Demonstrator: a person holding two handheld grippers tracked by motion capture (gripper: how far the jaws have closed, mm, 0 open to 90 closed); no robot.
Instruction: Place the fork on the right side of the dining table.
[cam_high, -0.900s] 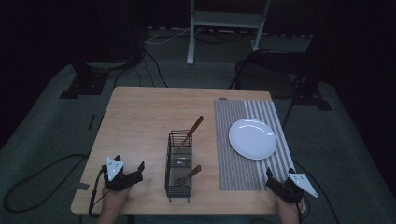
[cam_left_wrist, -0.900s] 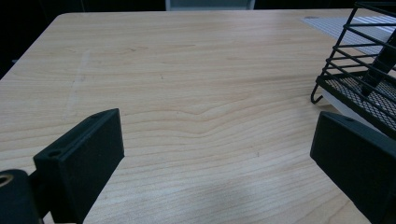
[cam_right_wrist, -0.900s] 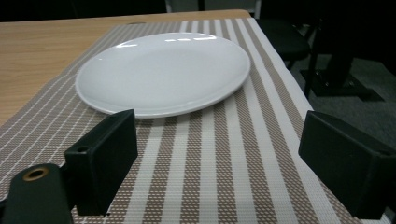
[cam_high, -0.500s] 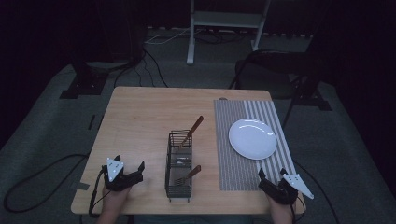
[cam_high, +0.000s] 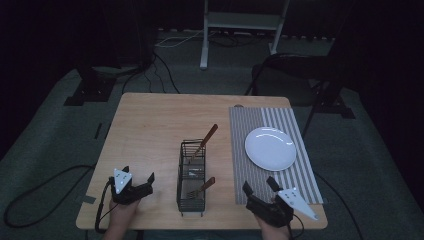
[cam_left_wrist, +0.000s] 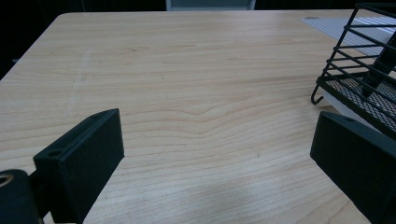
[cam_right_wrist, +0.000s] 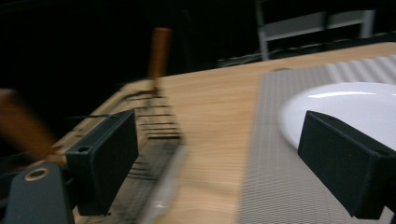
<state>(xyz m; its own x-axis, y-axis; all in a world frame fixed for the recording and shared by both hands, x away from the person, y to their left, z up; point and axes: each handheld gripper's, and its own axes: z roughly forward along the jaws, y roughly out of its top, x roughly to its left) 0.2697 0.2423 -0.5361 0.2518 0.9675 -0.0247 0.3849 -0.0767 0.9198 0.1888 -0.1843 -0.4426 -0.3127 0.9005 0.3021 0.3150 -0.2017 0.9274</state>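
both tools stand spread and empty: left tool (cam_high: 141, 184) rests on the table (cam_high: 150, 130), wire caddy (cam_high: 192, 175) just to its right; right tool (cam_high: 261, 189) is over the striped placemat (cam_high: 280, 117), white plate (cam_high: 270, 148) just ahead.

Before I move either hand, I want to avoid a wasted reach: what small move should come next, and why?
Probably ease the right claw left toward the wooden-handled fork at the near end of the wire caddy. Its jaws stand open with nothing between them, it sits at the near edge of the striped mat, and the white plate is bare. The left claw, also open, can wait.
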